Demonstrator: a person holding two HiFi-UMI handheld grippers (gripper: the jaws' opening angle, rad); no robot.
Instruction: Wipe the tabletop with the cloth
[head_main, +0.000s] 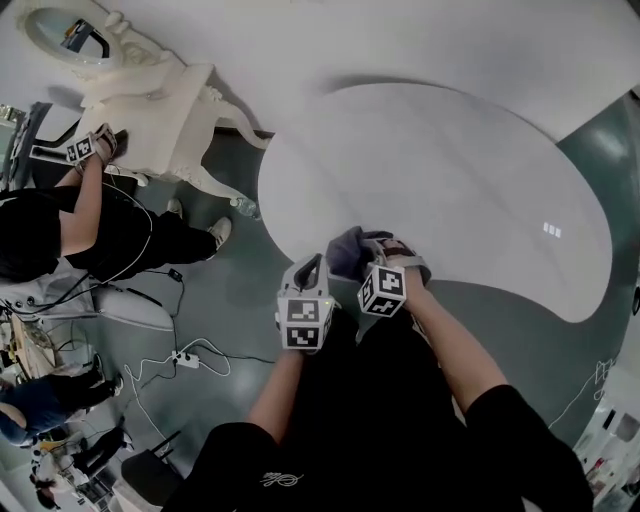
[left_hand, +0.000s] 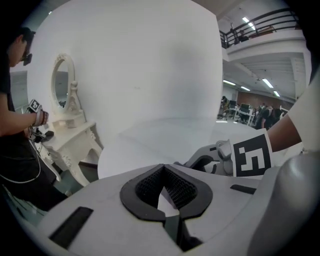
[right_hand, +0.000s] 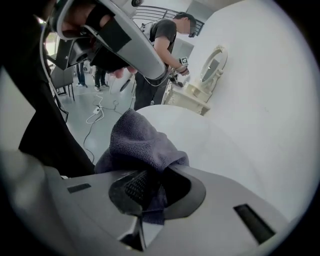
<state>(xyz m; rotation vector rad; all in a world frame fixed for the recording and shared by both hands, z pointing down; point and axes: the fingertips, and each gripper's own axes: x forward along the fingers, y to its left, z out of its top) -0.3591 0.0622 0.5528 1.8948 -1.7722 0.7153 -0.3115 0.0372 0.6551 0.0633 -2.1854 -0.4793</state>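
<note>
Two tongs sit at the near edge of the white surface (head_main: 450, 190). The right tongs (right_hand: 152, 182) pinch the grey cloth (right_hand: 140, 142), bunched at that edge, seemingly ready for wiping. The left tongs (left_hand: 163, 172) are pressed together on nothing, likely just kept aside.

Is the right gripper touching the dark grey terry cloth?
Touching. The right gripper view shows the right gripper shut on the dark grey terry cloth, a fold pinched between its jaws.
</note>
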